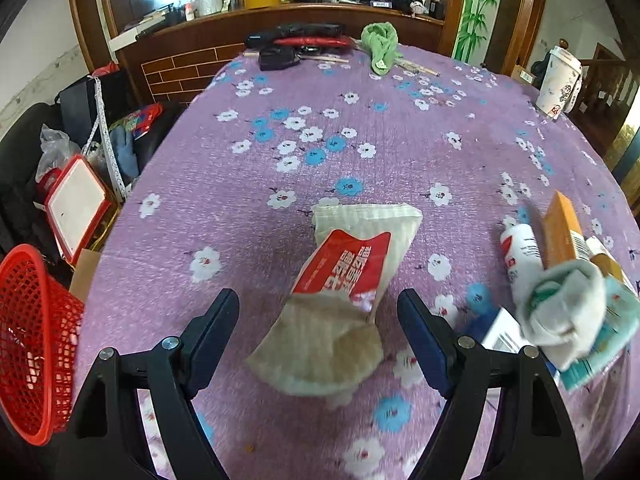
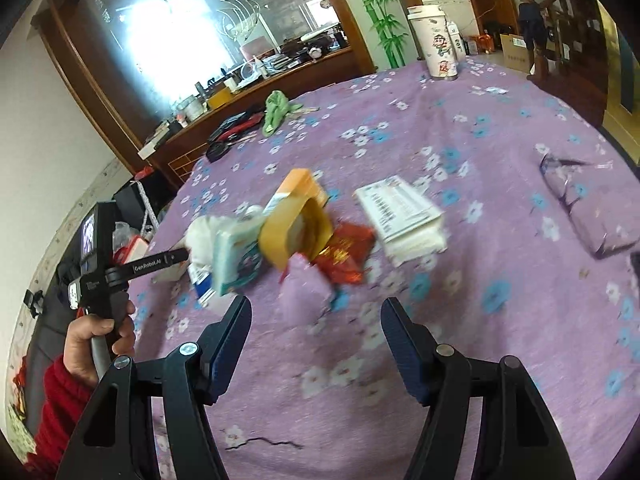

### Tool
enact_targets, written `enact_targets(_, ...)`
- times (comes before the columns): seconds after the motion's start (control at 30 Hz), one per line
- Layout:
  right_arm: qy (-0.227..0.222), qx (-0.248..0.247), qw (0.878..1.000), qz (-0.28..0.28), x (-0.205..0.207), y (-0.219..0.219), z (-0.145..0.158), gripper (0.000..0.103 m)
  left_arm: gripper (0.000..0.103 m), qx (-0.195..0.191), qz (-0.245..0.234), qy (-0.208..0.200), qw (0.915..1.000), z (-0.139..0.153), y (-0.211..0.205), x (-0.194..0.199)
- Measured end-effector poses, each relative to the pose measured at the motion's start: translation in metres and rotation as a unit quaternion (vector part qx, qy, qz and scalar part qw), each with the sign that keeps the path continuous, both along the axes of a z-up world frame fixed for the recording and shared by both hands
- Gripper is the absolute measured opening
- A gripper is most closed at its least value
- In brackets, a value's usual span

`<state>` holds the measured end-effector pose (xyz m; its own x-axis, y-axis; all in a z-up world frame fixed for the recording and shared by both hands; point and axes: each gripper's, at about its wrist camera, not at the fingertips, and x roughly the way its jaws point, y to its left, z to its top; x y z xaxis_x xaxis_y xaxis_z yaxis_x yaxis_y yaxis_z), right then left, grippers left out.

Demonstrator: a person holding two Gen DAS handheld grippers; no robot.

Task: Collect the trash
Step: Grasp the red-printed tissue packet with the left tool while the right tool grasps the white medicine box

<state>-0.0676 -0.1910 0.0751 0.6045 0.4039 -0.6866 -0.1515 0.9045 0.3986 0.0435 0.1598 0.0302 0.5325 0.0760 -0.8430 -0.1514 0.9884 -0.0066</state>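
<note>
Left gripper fingers apart, empty; right gripper fingers apart, empty, both angled down

One red basket, one green cloth, one white tumbler — one orange box.

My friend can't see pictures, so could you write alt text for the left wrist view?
The open left hand-held gripper hovers over a beige cloth pouch with a red label on a purple flowered tablecloth. To the right lies a pile of boxes and crumpled tissue; a red mesh basket sits past the table's left edge.
</note>
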Motion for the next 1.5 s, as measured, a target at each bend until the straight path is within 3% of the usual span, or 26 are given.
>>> enact_targets(0.03,0.003,-0.005,1.000,-0.005,0.005,-0.006,0.002,0.071,0.078,-0.001,0.001,0.001,1.0000,-0.002,0.000,0.002)
enact_targets(0.1,0.010,-0.019,1.000,-0.008,0.016,-0.014,0.003,0.071,0.051,-0.007,-0.004,0.005,1.0000,-0.008,0.000,0.005)
enact_targets(0.13,0.013,-0.030,0.999,-0.010,0.023,-0.017,0.004,0.071,0.048,-0.013,-0.008,0.009,0.9998,-0.011,0.000,0.005)
enact_targets(0.23,0.027,-0.053,0.998,-0.010,0.047,-0.023,0.002,0.072,0.046,-0.001,-0.013,0.000,0.9999,-0.012,-0.004,0.002)
enact_targets(0.37,0.037,-0.093,0.995,-0.010,0.080,-0.021,-0.004,0.072,0.045,-0.015,-0.024,-0.012,0.9995,-0.008,-0.006,-0.011)
enact_targets(0.5,0.060,-0.104,0.993,0.000,0.110,-0.019,-0.018,0.072,0.045,-0.014,-0.035,-0.039,0.9985,0.006,-0.009,-0.031)
enact_targets(0.77,0.086,-0.134,0.987,0.014,0.134,-0.003,-0.044,0.074,0.046,-0.025,-0.047,-0.072,0.9960,0.022,-0.015,-0.059)
enact_targets(0.83,0.082,-0.139,0.987,0.009,0.132,-0.003,-0.046,0.070,0.046,-0.022,-0.048,-0.077,0.9956,0.023,-0.018,-0.064)
enact_targets(0.87,0.079,-0.141,0.987,0.008,0.129,-0.003,-0.046,0.058,0.046,-0.021,-0.048,-0.079,0.9954,0.023,-0.019,-0.066)
enact_targets(0.93,0.077,-0.139,0.987,0.006,0.125,-0.004,-0.045,0.053,0.046,-0.024,-0.049,-0.081,0.9952,0.021,-0.020,-0.070)
enact_targets(1.1,0.060,-0.114,0.992,0.001,0.102,-0.007,-0.038,0.052,0.046,-0.032,-0.052,-0.082,0.9948,0.017,-0.025,-0.077)
enact_targets(1.5,-0.055,-0.084,0.995,-0.002,0.004,0.024,0.011,0.053,0.046,-0.023,-0.056,-0.116,0.9914,0.025,-0.036,-0.113)
